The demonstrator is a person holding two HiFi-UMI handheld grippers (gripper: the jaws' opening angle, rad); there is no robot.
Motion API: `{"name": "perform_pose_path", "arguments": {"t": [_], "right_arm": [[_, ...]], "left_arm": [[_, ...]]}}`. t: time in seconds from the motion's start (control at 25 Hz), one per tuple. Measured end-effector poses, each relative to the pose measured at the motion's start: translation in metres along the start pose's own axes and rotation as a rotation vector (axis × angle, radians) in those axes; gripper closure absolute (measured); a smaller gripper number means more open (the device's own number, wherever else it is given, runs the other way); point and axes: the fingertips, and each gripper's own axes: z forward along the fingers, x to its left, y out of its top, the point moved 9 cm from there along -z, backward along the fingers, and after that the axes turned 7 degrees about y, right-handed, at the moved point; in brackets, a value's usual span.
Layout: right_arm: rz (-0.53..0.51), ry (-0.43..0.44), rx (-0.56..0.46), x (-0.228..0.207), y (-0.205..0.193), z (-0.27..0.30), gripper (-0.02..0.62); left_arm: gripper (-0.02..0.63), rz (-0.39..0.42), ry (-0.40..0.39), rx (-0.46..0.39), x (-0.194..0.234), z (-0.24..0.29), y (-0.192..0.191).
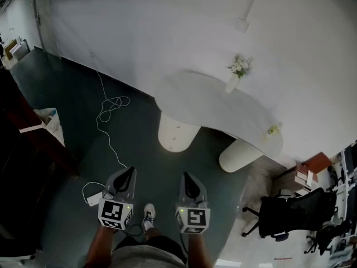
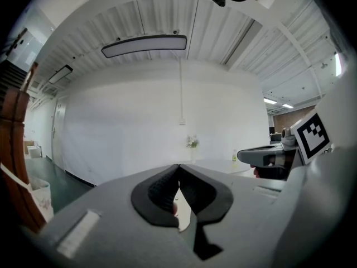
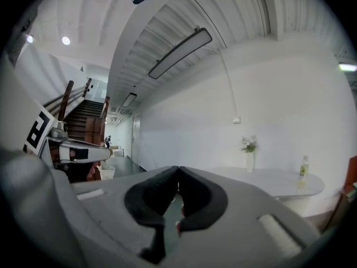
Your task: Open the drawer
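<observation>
Our left hand-held gripper (image 1: 131, 171) sits beside our right hand-held gripper (image 1: 186, 176). Ahead, the surface (image 1: 195, 96) stands against the wall (image 1: 139, 27), with a flower vase (image 1: 236, 74) at its back and a bottle (image 1: 273, 130) at its right end. We see a cable (image 1: 109, 110) on the floor to its left and an office chair (image 1: 284, 214) to its right.

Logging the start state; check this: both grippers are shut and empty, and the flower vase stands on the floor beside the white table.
One error: the flower vase stands on the white table, not the floor; the head view shows it. The left gripper and right gripper are shut and empty.
</observation>
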Motion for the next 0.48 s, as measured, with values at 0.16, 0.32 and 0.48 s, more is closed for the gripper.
{"name": "perform_pose_path", "arguments": {"t": [0.16,0.32,0.48], "right_arm": [[0.015,-0.005,0.022,-0.021,-0.003,0.048,0.591],[0.017,-0.004,0.048,-0.038,-0.004,0.087,0.591],[0.013,-0.009,0.067,-0.053,-0.007,0.117,0.591]], "left_arm": [[0.595,-0.008,-0.011,0.021,0.014,0.052,-0.004],[0.595,-0.026,-0.016,0.043,0.026,0.094,-0.008],[0.595,-0.041,-0.025,0.047,0.035,0.127,-0.011]]}}
